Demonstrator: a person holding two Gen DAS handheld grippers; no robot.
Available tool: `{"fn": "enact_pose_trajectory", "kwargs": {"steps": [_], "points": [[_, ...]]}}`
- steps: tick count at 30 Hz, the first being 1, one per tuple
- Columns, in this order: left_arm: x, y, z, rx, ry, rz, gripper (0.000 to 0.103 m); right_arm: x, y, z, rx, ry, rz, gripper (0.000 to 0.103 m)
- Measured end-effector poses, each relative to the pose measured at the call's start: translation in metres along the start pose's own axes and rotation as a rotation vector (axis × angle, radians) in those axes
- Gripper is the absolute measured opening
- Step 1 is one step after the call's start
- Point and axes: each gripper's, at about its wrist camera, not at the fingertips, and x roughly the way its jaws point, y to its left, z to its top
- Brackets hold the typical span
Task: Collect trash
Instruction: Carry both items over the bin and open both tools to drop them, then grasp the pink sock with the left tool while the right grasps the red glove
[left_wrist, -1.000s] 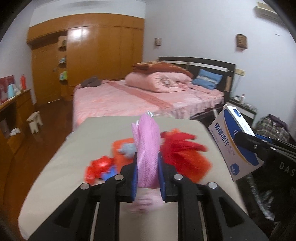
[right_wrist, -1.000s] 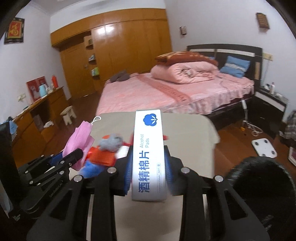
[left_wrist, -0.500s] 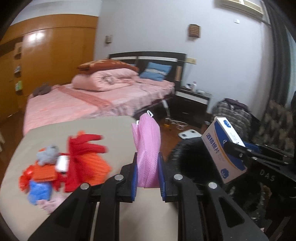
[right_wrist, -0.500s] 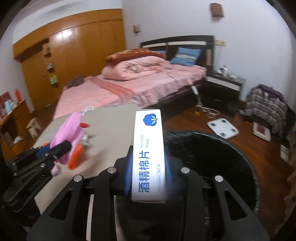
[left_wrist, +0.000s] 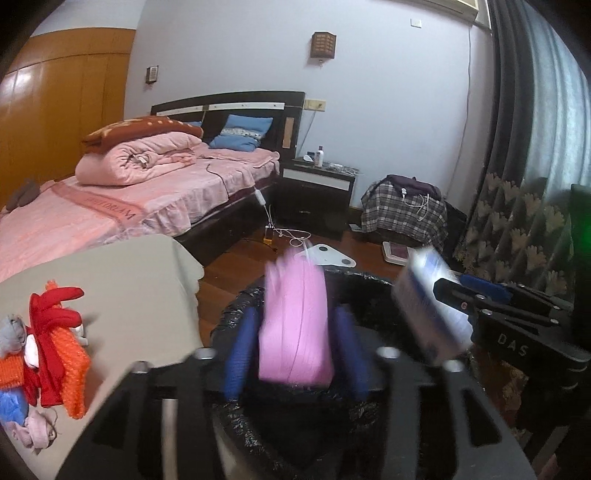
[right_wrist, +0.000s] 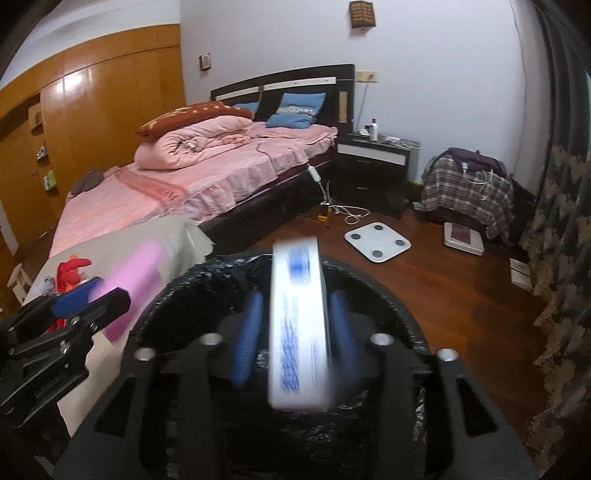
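My left gripper (left_wrist: 295, 350) is open above the black-lined trash bin (left_wrist: 236, 310). The pink face mask (left_wrist: 295, 325) is blurred between its spread blue pads, loose over the bin. My right gripper (right_wrist: 299, 336) is open too, over the same bin (right_wrist: 155, 310). The white alcohol pads box (right_wrist: 299, 325) is blurred between its pads, clear of both. The box also shows in the left wrist view (left_wrist: 428, 310), the mask in the right wrist view (right_wrist: 136, 273).
A beige-covered table (left_wrist: 140, 295) stands left of the bin with a red-orange knitted toy (left_wrist: 55, 347) and small toys. Behind are a pink bed (right_wrist: 207, 184), a nightstand (right_wrist: 373, 162), a white floor scale (right_wrist: 376, 242) and a curtain (right_wrist: 561, 221) at right.
Both grippers swung right from the table to above the bin. Both opened, and the mask and the box are now loose between the pads.
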Motion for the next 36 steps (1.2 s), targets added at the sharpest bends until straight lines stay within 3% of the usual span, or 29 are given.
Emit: {"fn": "enact_pose_trajectory", "kwargs": {"steps": [2, 4, 8, 12, 17, 22, 30, 36], "points": [[-0.001, 0.004, -0.003, -0.009, 0.003, 0.011, 0.061, 0.000, 0.001, 0.002, 0.006, -0.010, -0.003, 0.067], [-0.003, 0.013, -0.004, -0.017, 0.002, 0.039, 0.064, -0.002, 0.005, -0.001, 0.002, -0.018, 0.006, 0.077], [-0.022, 0.036, -0.012, -0.036, -0.013, 0.131, 0.069, -0.003, 0.026, 0.001, -0.012, -0.024, 0.061, 0.090], [-0.043, 0.074, -0.023, -0.091, -0.016, 0.242, 0.072, -0.001, 0.063, 0.003, -0.050, -0.021, 0.140, 0.092], [-0.080, 0.129, -0.048, -0.159, -0.014, 0.455, 0.072, 0.002, 0.116, 0.001, -0.113, -0.017, 0.257, 0.092], [-0.104, 0.170, -0.073, -0.237, 0.012, 0.580, 0.072, 0.003, 0.166, -0.001, -0.184, -0.018, 0.347, 0.092], [-0.103, 0.191, -0.097, -0.303, 0.060, 0.636, 0.072, 0.016, 0.218, -0.011, -0.266, 0.005, 0.410, 0.092], [-0.085, 0.204, -0.110, -0.340, 0.108, 0.647, 0.072, 0.029, 0.230, -0.019, -0.274, 0.038, 0.411, 0.092]]}}
